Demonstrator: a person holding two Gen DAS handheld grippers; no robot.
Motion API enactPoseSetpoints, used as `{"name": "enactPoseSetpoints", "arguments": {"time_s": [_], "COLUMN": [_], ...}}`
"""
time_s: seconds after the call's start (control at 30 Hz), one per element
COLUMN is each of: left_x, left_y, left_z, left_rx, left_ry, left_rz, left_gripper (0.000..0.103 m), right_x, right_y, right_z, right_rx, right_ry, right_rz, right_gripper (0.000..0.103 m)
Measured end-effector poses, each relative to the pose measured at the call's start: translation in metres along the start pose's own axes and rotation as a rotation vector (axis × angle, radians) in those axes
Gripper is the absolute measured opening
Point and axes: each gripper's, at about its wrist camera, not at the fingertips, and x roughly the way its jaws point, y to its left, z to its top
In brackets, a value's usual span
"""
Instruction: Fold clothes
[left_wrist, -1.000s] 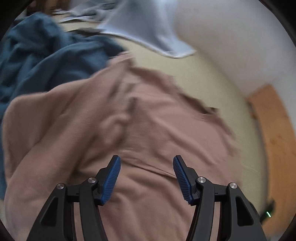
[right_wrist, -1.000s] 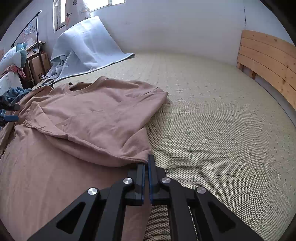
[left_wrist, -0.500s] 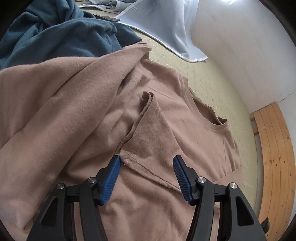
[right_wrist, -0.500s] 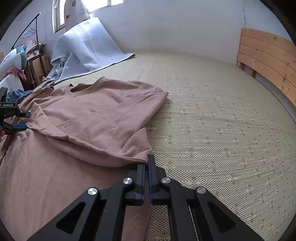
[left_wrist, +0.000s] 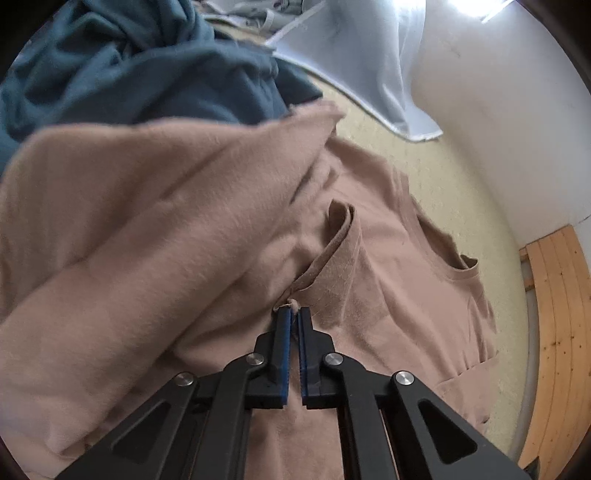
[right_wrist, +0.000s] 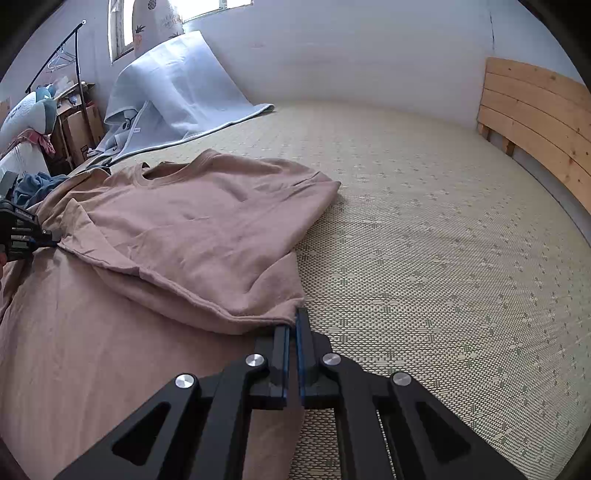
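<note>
My left gripper (left_wrist: 293, 312) pinching the shirt's (left_wrist: 388, 258) sleeve seam, my right gripper (right_wrist: 293, 321) pinching its hem, mat (right_wrist: 424, 240) beneath.

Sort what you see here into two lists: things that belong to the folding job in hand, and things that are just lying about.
Part of the job:
- brown T-shirt
- left gripper, shut on a pinch of the shirt
- right gripper, shut on the shirt's folded edge
- woven mat it lies on

Just lying about:
- blue garment
- pale blanket
- wooden headboard
- boxes
</note>
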Motion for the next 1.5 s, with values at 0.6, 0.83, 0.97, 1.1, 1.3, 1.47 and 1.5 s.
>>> {"name": "enactPoseSetpoints", "arguments": {"time_s": [0.6, 0.83, 0.97, 1.1, 1.3, 1.47, 1.5], "left_x": [-0.068, -0.078, -0.075, -0.072, -0.066, -0.061, -0.060], "left_y": [0.050, 0.053, 0.060, 0.060, 0.059, 0.062, 0.063], "left_z": [-0.052, -0.062, -0.063, -0.069, -0.073, -0.073, -0.072], "left_rx": [0.028, 0.058, 0.046, 0.063, 0.069, 0.064, 0.062], "left_ry": [-0.035, -0.067, -0.067, -0.077, -0.058, -0.046, -0.045], "left_rz": [-0.050, -0.048, -0.069, -0.081, -0.110, -0.121, -0.123], "left_gripper": [0.002, 0.002, 0.002, 0.002, 0.002, 0.002, 0.002], "right_x": [-0.013, -0.035, -0.069, -0.061, 0.009, 0.064, 0.070], "right_y": [0.013, 0.019, 0.012, 0.029, 0.086, 0.120, 0.123], "right_z": [-0.002, -0.005, 0.021, 0.054, 0.092, 0.096, 0.095], "right_rx": [-0.234, -0.404, -0.288, -0.175, -0.171, -0.243, -0.248], "right_ry": [0.098, 0.214, 0.109, 0.055, 0.150, 0.245, 0.258], "right_rz": [0.031, 0.034, 0.071, 0.139, 0.155, 0.103, 0.102], "right_gripper": [0.002, 0.011, 0.045, 0.047, 0.046, 0.044, 0.042]}}
